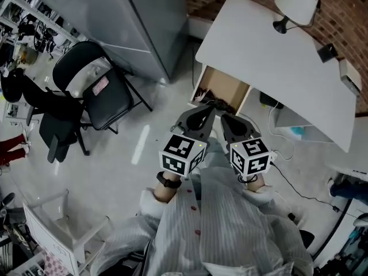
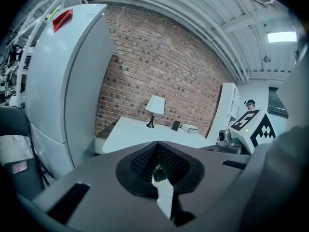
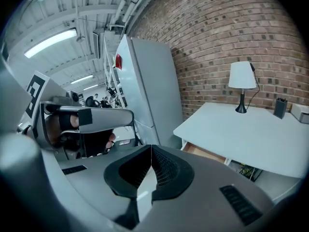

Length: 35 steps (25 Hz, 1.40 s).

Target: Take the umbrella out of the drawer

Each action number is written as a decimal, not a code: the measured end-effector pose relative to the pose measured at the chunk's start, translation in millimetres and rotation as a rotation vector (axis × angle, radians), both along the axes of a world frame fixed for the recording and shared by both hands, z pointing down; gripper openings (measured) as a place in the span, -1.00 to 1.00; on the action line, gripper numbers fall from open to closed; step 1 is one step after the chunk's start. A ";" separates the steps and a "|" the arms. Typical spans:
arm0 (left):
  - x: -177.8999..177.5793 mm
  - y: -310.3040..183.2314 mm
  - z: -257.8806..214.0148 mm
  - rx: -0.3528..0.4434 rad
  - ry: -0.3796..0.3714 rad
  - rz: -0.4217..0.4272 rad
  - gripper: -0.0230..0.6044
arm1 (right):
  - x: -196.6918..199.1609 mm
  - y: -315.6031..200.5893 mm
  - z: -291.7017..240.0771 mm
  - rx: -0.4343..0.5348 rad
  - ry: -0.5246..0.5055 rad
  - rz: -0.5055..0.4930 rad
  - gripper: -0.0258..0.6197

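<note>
— Striped shirt (image 1: 230,229) is seen lowest in the head view, the tongs just beyond it. How are they held?
— Both are pressed together, with nothing caught between: the left gripper (image 2: 157,145) and the right gripper (image 3: 151,150) are pointed toward the open drawer (image 1: 225,84) under the white desk (image 1: 270,56).
— Where is the umbrella found?
— It is not clearly made out. A dark shape (image 1: 214,103) at the drawer's near edge is tentatively taken for it.
— How is it expected to handle?
— A folded umbrella is judged light, with soft, slippery fabric over stiff ribs. The rigid handle or mid-shaft is best gripped; loose cloth is likely to be snagged on the drawer's rim.
</note>
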<state>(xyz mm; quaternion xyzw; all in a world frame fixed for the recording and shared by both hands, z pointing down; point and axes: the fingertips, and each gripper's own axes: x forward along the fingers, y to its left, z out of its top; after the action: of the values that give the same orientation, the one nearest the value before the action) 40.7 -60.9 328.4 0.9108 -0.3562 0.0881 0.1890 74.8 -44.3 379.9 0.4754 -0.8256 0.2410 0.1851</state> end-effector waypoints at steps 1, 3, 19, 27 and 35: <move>3.1 -13.0 -1.1 0.000 -0.002 -0.005 -0.90 | 2.5 -11.9 -0.9 -0.002 0.000 -0.008 -0.81; 11.3 -37.2 -4.1 0.001 -0.005 -0.017 -0.90 | 9.7 -34.3 -4.0 -0.004 -0.004 -0.021 -0.81; 35.3 -126.3 25.6 -0.057 -0.020 -0.111 -0.90 | 34.4 -129.0 9.1 -0.033 0.042 -0.143 -0.81; 7.2 -111.3 52.4 -0.108 -0.052 -0.113 -0.90 | 15.1 -118.7 25.5 -0.060 0.064 -0.129 -0.81; -12.3 -87.8 105.4 -0.201 -0.076 -0.093 -0.90 | 7.7 -112.5 68.3 -0.091 0.122 -0.101 -0.81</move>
<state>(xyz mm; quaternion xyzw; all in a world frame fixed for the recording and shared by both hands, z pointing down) 28.4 -148.6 433.8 0.8658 -0.3943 0.1491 0.2695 82.5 -156.8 448.3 0.4378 -0.8240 0.2393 0.2684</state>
